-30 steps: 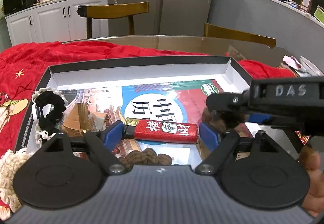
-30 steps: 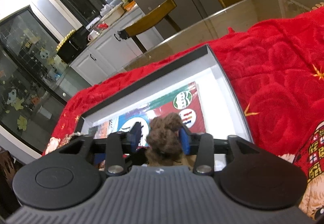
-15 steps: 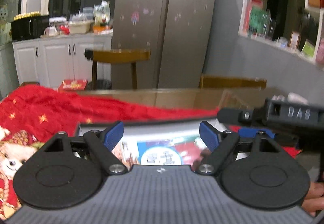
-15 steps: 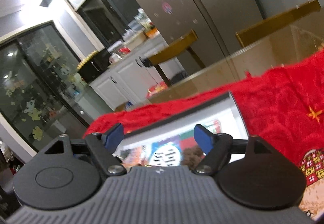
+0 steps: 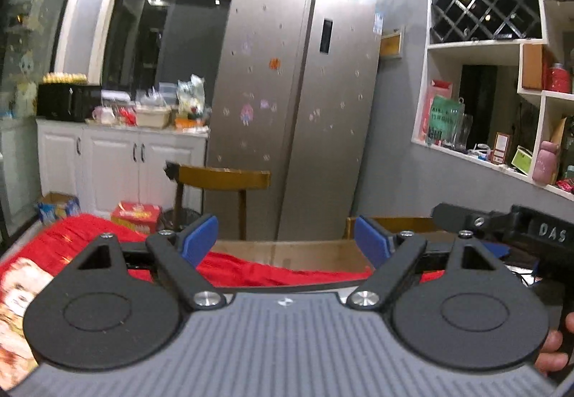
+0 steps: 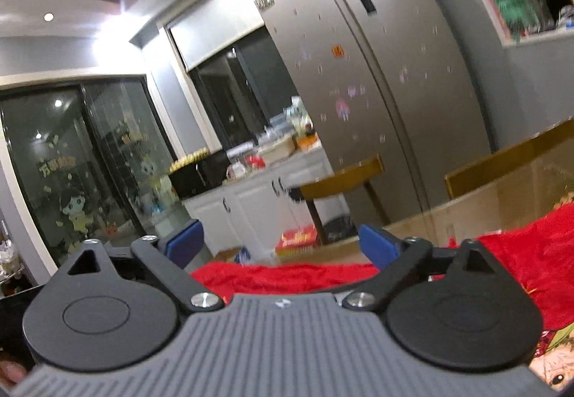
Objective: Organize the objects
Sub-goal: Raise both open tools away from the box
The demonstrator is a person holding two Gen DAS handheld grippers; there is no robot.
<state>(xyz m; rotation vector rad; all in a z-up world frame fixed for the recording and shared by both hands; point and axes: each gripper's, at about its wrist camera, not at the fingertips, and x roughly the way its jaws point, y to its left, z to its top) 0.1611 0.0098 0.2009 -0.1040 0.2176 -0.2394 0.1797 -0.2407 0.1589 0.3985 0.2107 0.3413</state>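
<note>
Left claw (image 5: pixel 286 238) wide open, nothing between the blue pads. Right claw (image 6: pixel 280 242) just finished spreading wide, empty too. Both aimed about level at the fridge (image 5: pixel 308 117), over the far edge of the red blanket (image 5: pixel 272 271). Box and bits to sort out of view, probably below both, so can't call long axis or nearer hand.

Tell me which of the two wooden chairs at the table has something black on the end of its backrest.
The wooden chair in front of the white cabinets has it: a black item sits on the left end of its backrest. The other chair, nearer the shelves, shows only a bare rail.
</note>
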